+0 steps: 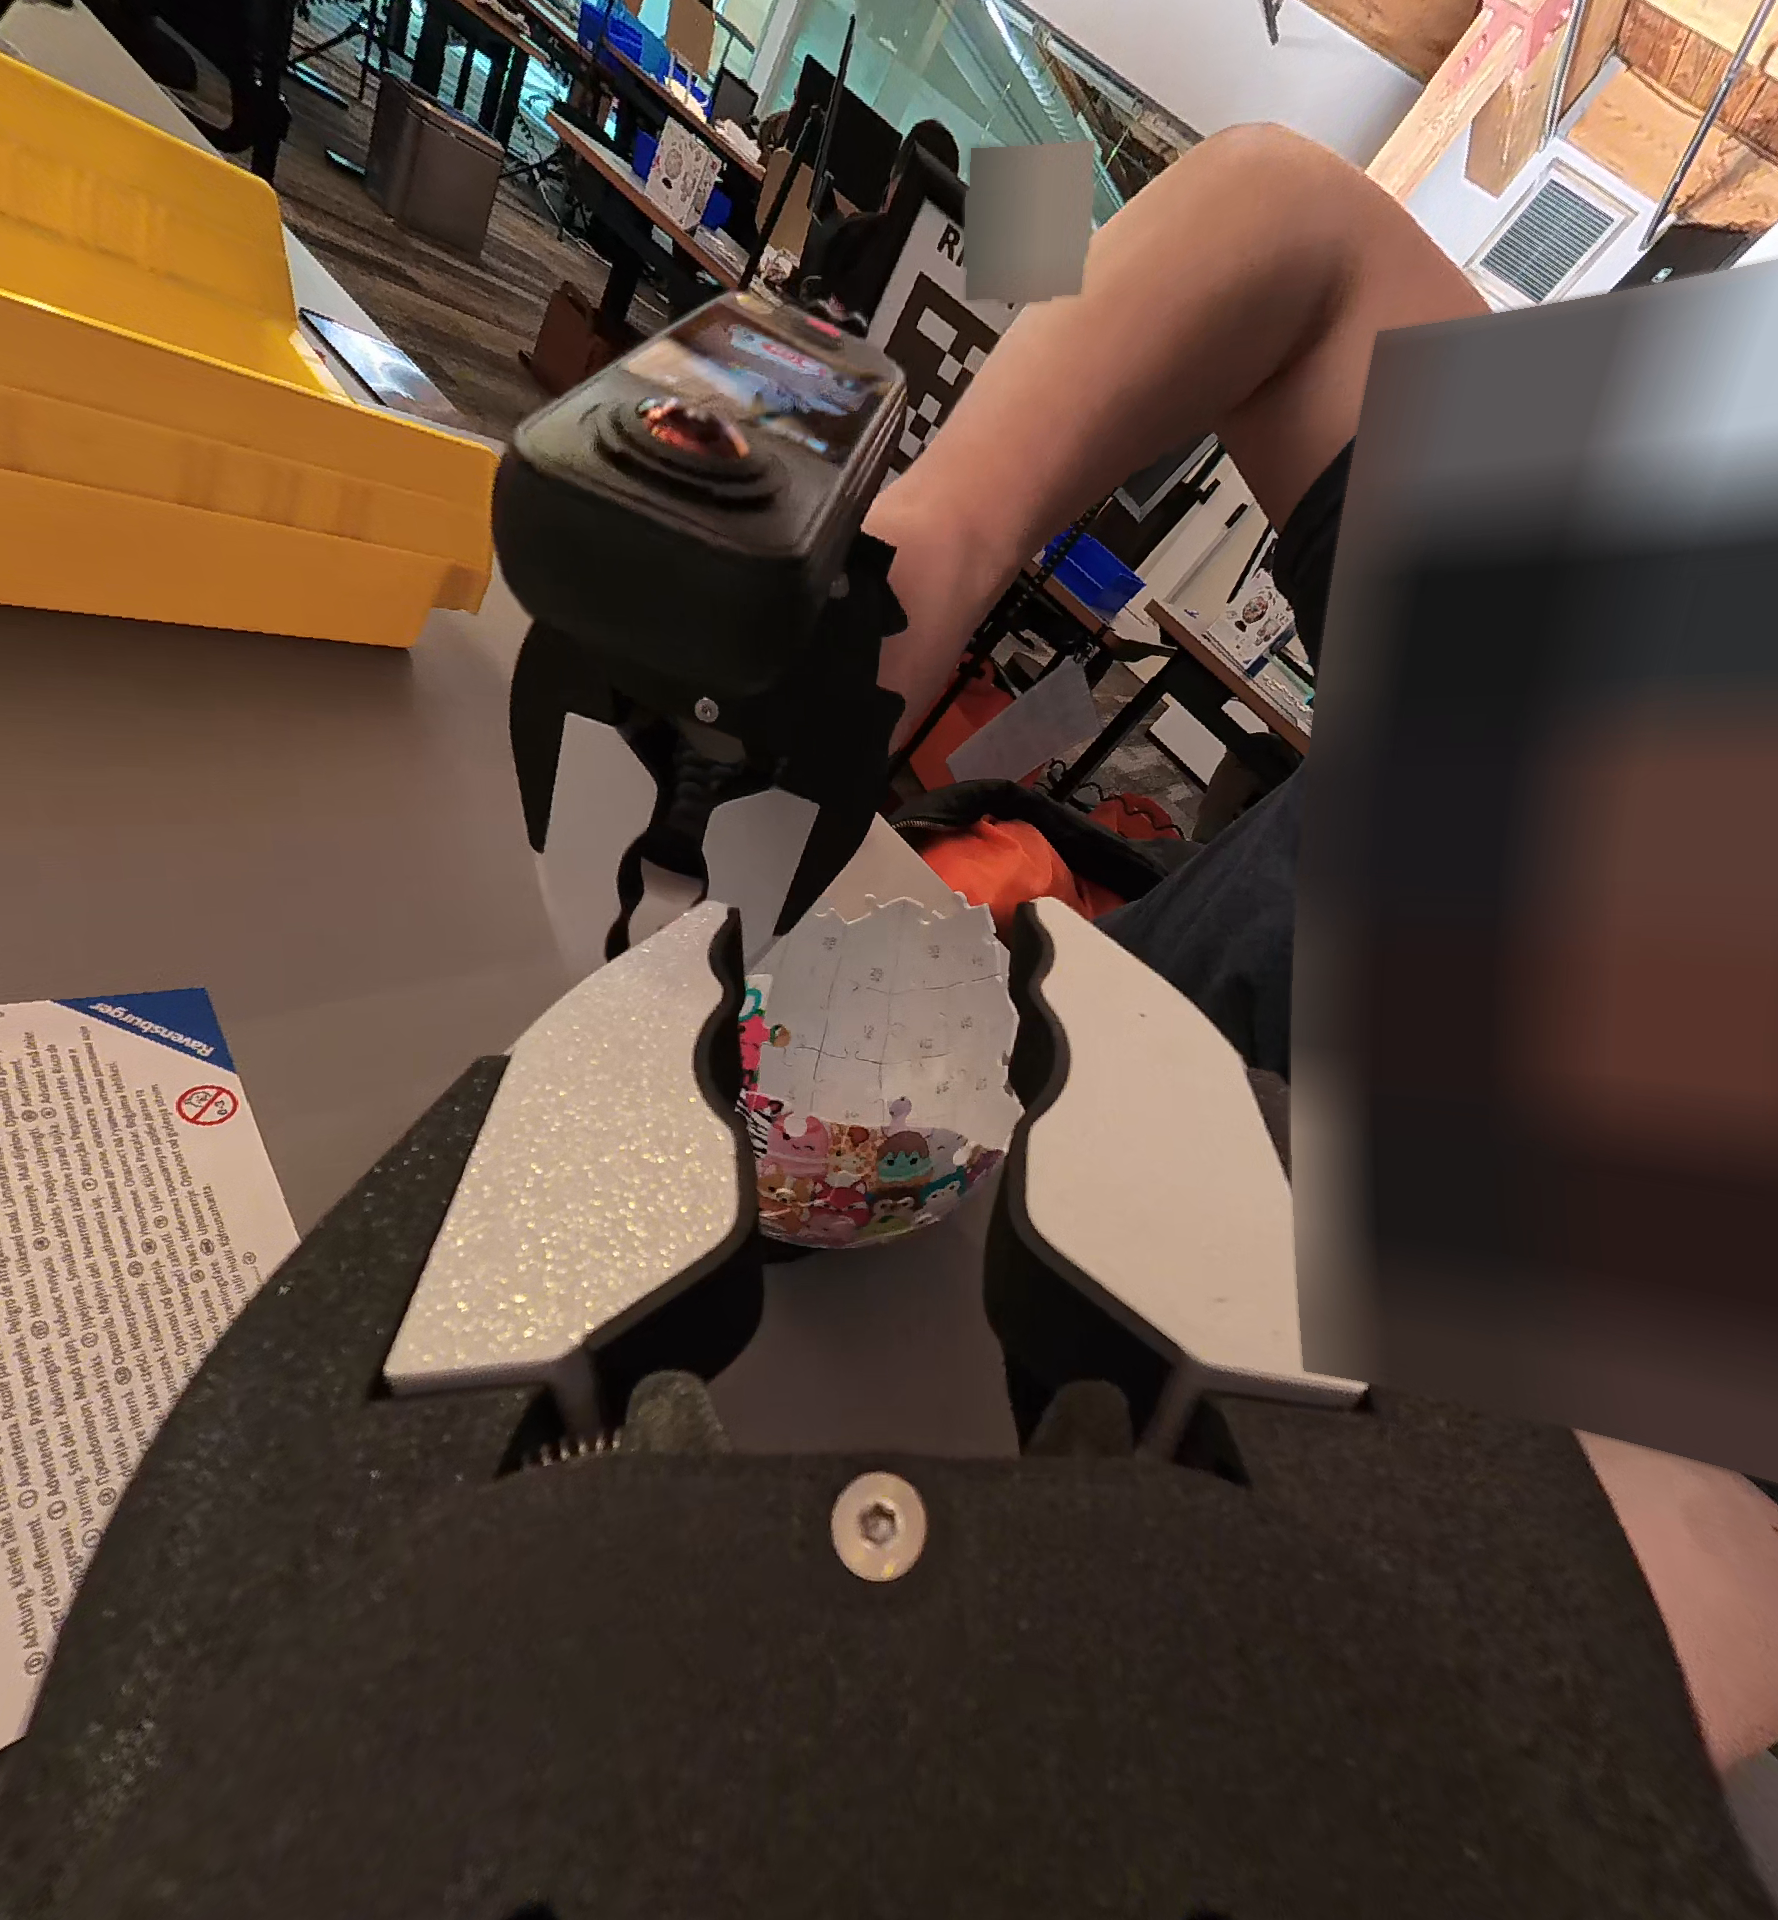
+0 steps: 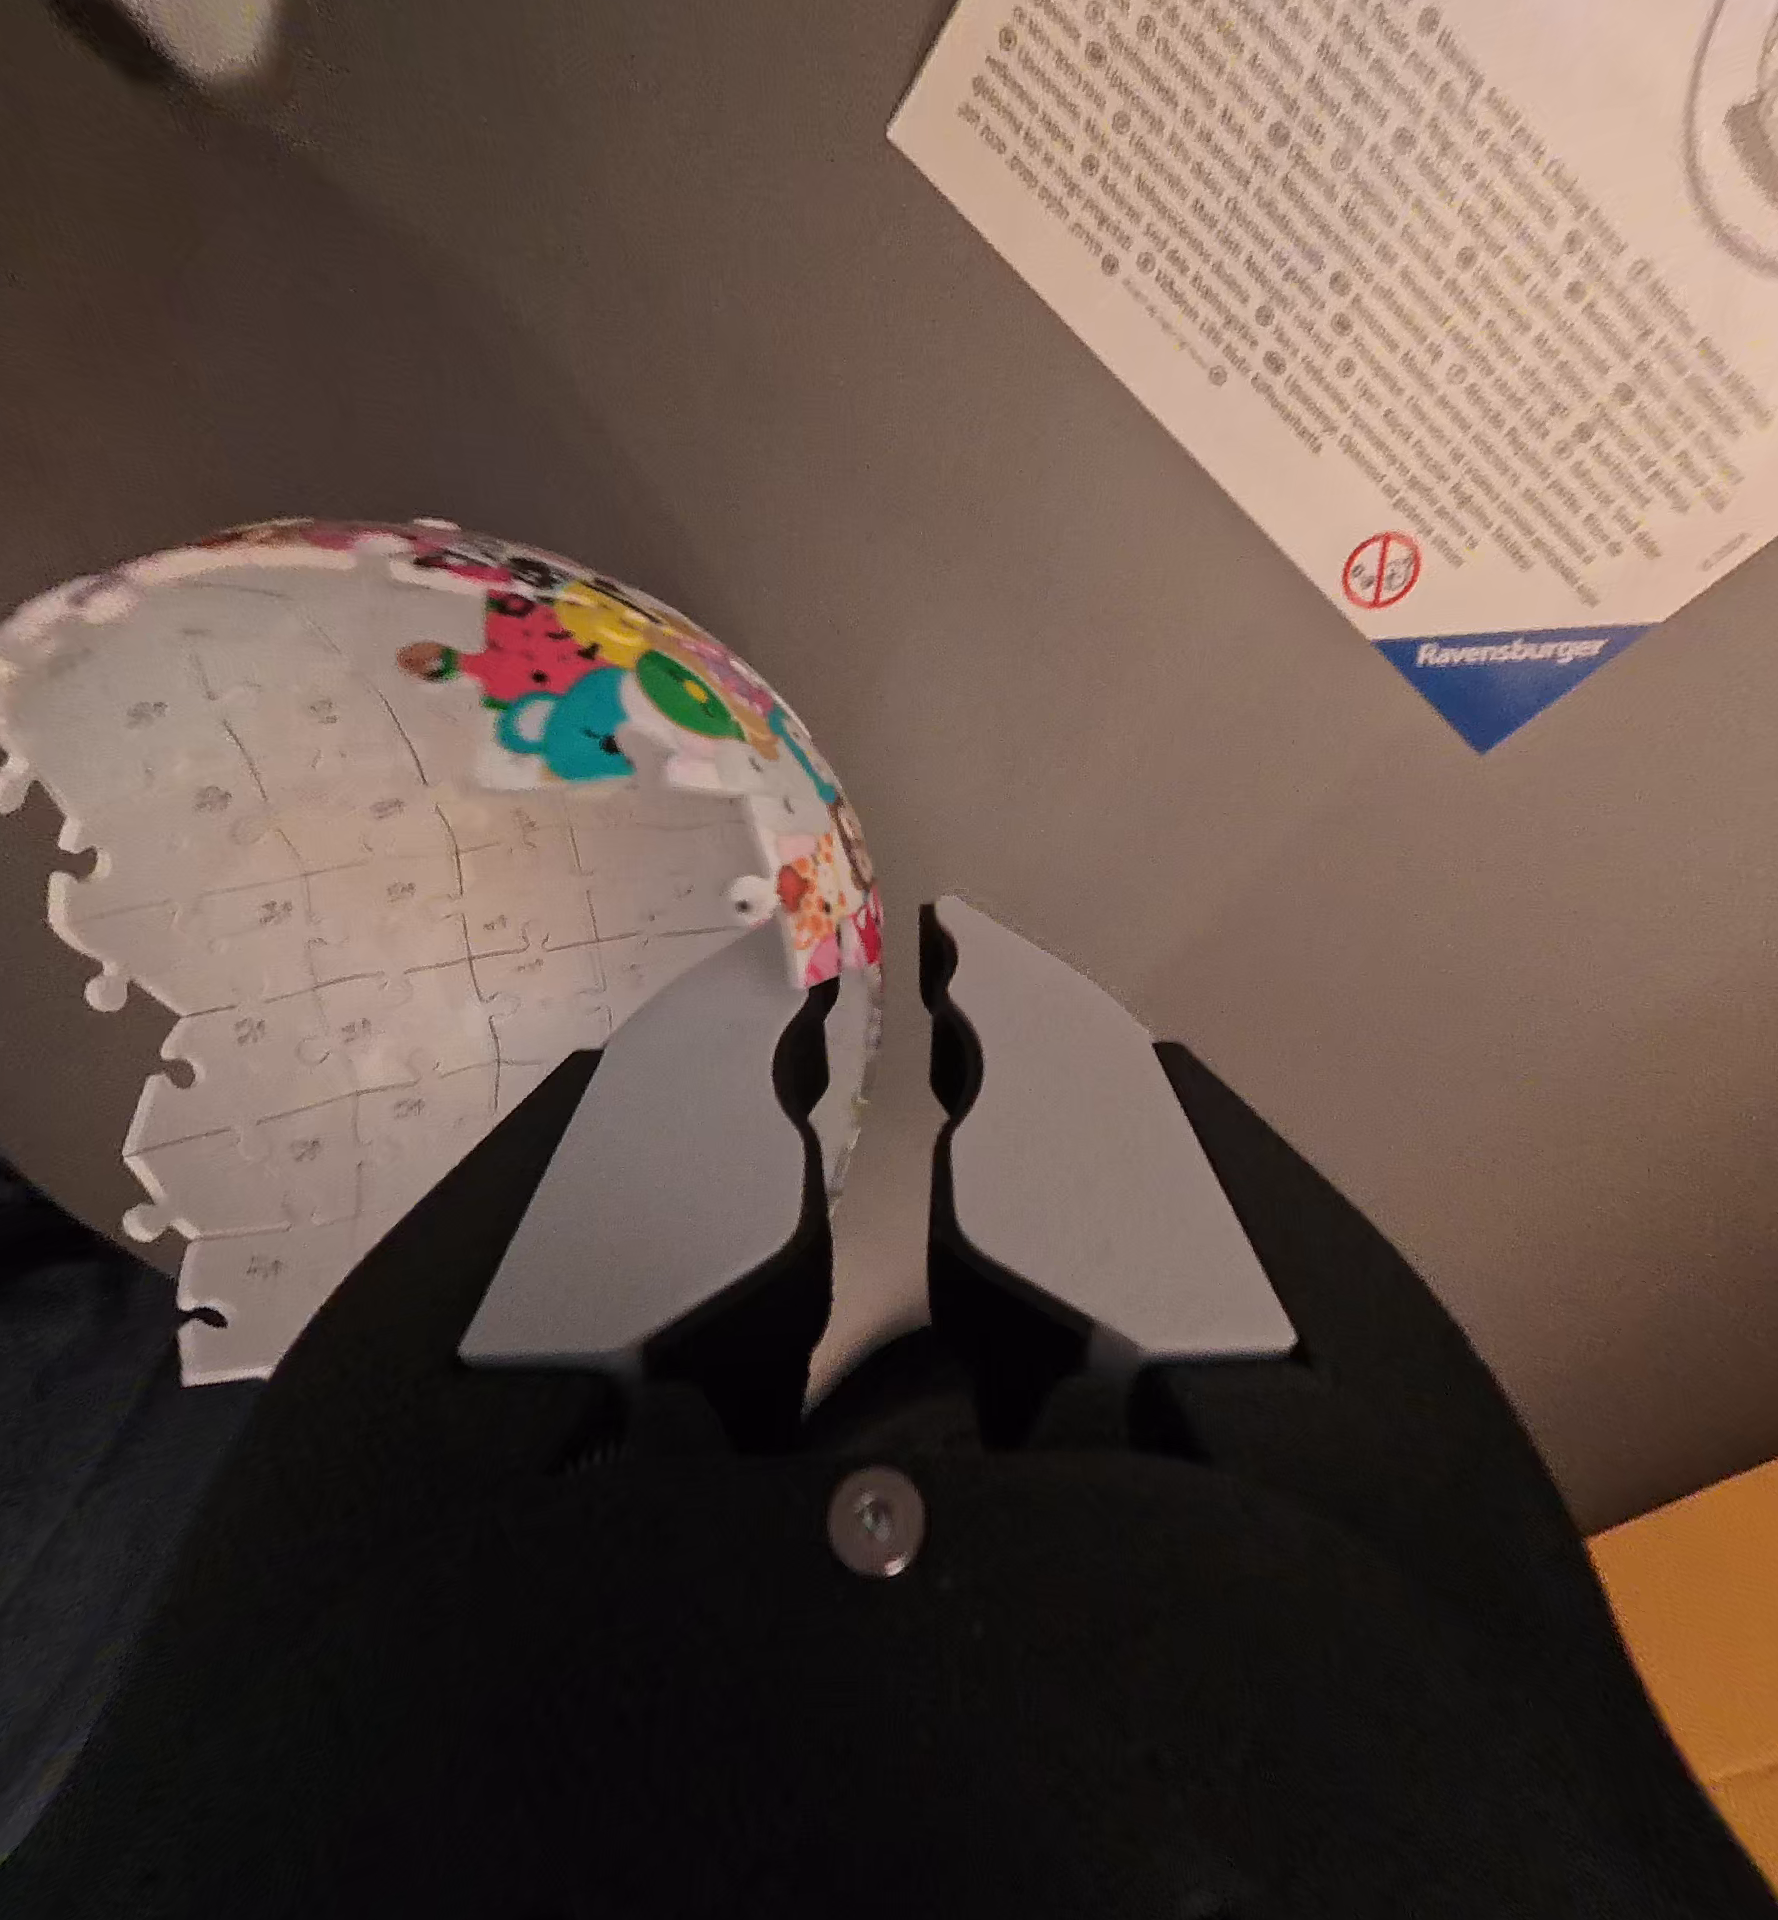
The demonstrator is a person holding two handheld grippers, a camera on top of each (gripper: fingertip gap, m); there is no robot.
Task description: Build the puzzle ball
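Left wrist view: half-built puzzle ball (image 1: 895,1049) at frame centre, printed band low, white numbered inner side facing up and back, jagged open rim on top. Framed between the two wide-spread fingers of left gripper (image 1: 877,912); fingers overlap the shell's sides in the picture, but cannot tell if actually clamping it or just sitting in front of it. Resting on or just above grey table (image 1: 241,831), cannot tell which. Printed leaflet (image 1: 85,1247) at left edge, yellow bins (image 1: 137,416) upper left, both apart from the ball. Right wrist view: right gripper (image 2: 880,966) at centre, jaws only slightly parted and straddling the shell wall at its printed edge, one finger inside the bowl, one outside; a sliver of gap shows beside the outer finger, so not squeezed down, and no loose piece visible between the jaws. Likely step: steadying or seating the wall at that edge. To do well: close gently on the wall only, keep fingers flat along the curve, not across a seam. Press toward the neighbouring pieces so tabs lock, not inward, since a thin open shell probably flexes and pops joints. Brace from the opposite side with the left before pushing. Avoid snagging protruding tabs on the rim when backing out.
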